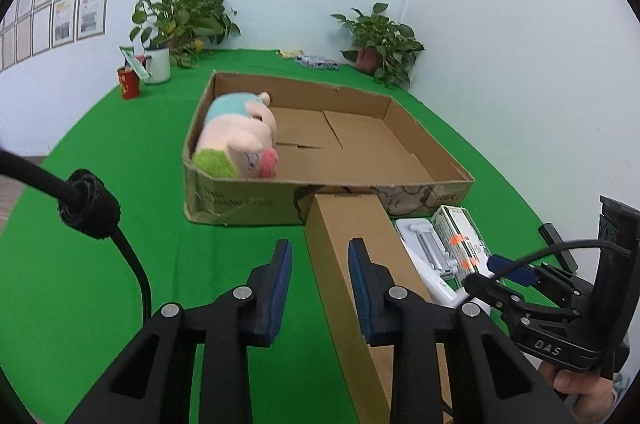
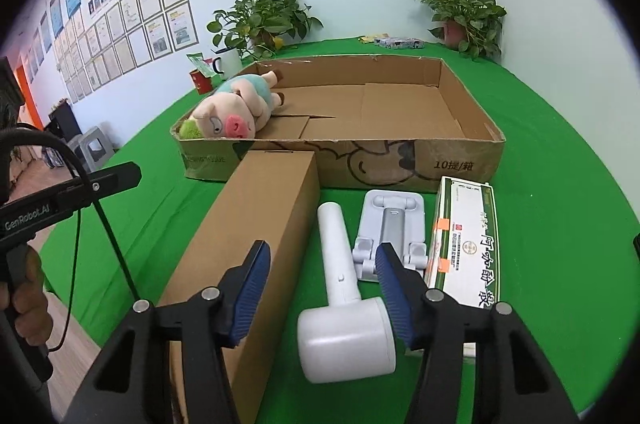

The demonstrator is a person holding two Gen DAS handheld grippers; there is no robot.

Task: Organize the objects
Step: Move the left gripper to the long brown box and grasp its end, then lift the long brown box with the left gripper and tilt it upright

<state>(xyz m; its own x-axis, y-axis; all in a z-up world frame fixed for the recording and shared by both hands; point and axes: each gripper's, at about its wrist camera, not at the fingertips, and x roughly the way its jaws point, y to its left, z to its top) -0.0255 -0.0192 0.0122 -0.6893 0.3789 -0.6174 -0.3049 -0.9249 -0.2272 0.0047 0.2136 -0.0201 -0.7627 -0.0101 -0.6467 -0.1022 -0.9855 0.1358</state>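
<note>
In front of my left tongs (image 1: 320,288) the green bench (image 1: 120,264) is free up to the near wall of the cardboard tray (image 1: 240,200). On their right side the long brown box (image 1: 352,256) stands in the way. My right tongs (image 2: 322,288) are wide apart over the white dryer (image 2: 344,328), with the phone stand (image 2: 390,224) and green-white box (image 2: 466,244) just beside. Inside the tray, the plush pig (image 2: 236,108) fills the left end; the rest of its floor is free.

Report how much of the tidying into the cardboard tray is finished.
Done: only the plush pig lies in the tray. In hand: nothing; the left gripper and right gripper are both open. Left on the green cloth: long box, hair dryer, phone stand, medicine box.
</note>
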